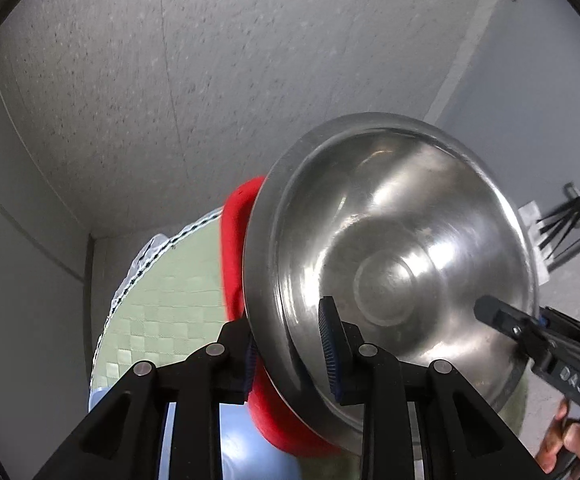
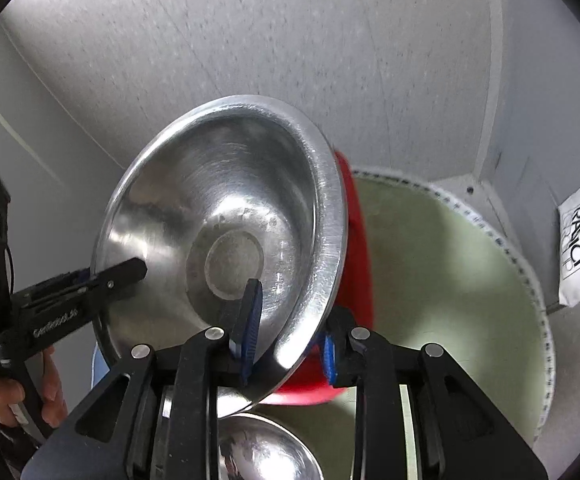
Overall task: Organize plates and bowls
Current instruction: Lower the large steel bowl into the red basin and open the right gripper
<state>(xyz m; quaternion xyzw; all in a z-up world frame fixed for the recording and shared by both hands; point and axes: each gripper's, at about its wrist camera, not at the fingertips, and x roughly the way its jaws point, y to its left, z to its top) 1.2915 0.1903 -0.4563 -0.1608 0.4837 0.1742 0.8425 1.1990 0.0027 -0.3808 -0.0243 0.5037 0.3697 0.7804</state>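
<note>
Both tongs, left (image 1: 290,344) and right (image 2: 290,336), clamp opposite rims of the steel bowl (image 1: 402,248) nested on the red bowl (image 1: 233,240); carry step. Next: lower level onto a stack.

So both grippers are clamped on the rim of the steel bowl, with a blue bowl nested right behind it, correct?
Not quite: the piece right behind the steel bowl is red, not blue, as both wrist views show. The left gripper and right gripper do each straddle the bowl's rim on opposite sides.

blocked: steel bowl (image 1: 390,248) fills front, red bowl (image 1: 235,248) behind | free: green mat (image 2: 450,280) at right
</note>
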